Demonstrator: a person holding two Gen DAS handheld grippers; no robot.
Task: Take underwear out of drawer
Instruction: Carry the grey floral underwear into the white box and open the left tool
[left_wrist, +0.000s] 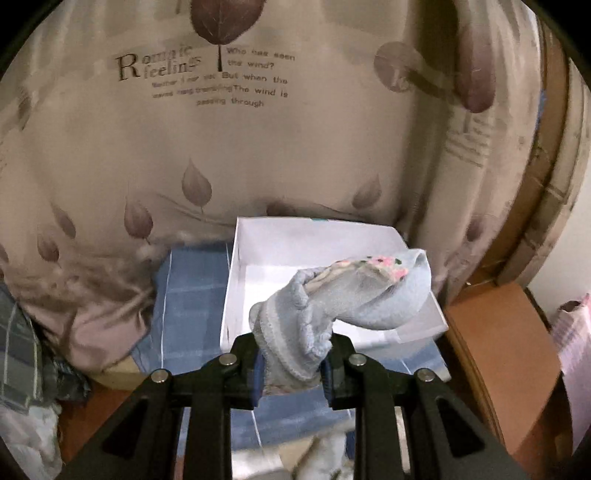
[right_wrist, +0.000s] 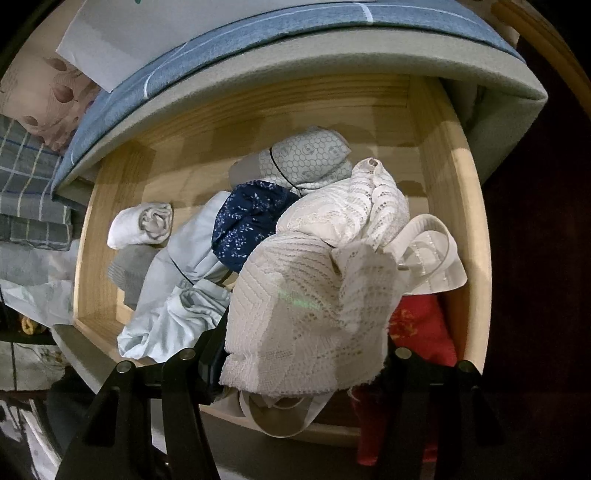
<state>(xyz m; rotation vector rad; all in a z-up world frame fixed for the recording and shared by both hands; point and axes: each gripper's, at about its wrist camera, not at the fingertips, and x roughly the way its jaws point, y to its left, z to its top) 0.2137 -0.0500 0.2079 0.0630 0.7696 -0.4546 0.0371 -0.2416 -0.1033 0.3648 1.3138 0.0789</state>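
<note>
In the left wrist view my left gripper is shut on a light blue knitted piece of underwear with pink flowers. It hangs in the air in front of an open white box on the bed. In the right wrist view my right gripper points down into the open wooden drawer. A bunched white lace undergarment sits between its fingers and hides the fingertips. More clothes fill the drawer: a navy flowered piece, a pale blue one, rolled white socks and a red piece.
A beige leaf-print quilt lies heaped behind the white box on the blue checked sheet. An orange-brown wooden stand is to the right. The mattress edge overhangs the back of the drawer. Folded grey plaid cloth lies left.
</note>
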